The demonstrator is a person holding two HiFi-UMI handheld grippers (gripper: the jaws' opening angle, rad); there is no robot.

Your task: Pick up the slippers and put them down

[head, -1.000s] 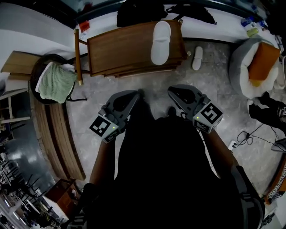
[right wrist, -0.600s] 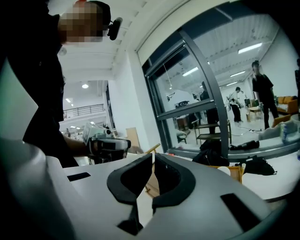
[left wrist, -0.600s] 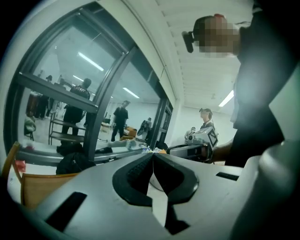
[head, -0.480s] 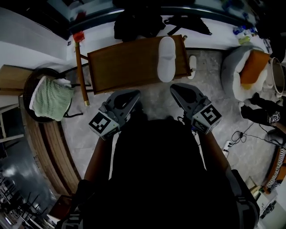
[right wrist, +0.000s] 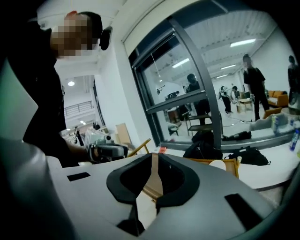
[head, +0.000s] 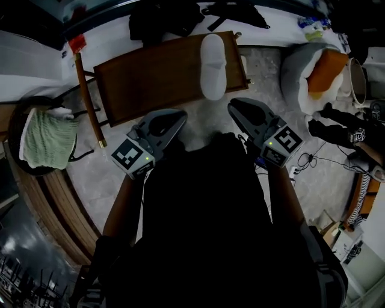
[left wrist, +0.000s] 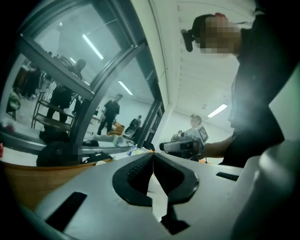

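A white slipper lies lengthwise on the right part of a brown wooden table; its toe also shows in the right gripper view. My left gripper hangs just short of the table's near edge, left of the slipper, jaws shut with nothing in them. My right gripper is a little to the right of the slipper's near end, also shut and empty. Neither gripper touches the slipper. Each gripper view also shows the other gripper in the person's hand.
A green towel lies in a dark round basket at the left. A grey pet bed with an orange cushion stands at the right, with cables on the floor near it. Black bags lie behind the table. A wooden stick leans at the table's left.
Both grippers have moved toward the table, so the table and the slipper now lie close ahead of their tips. The jaws stay shut.
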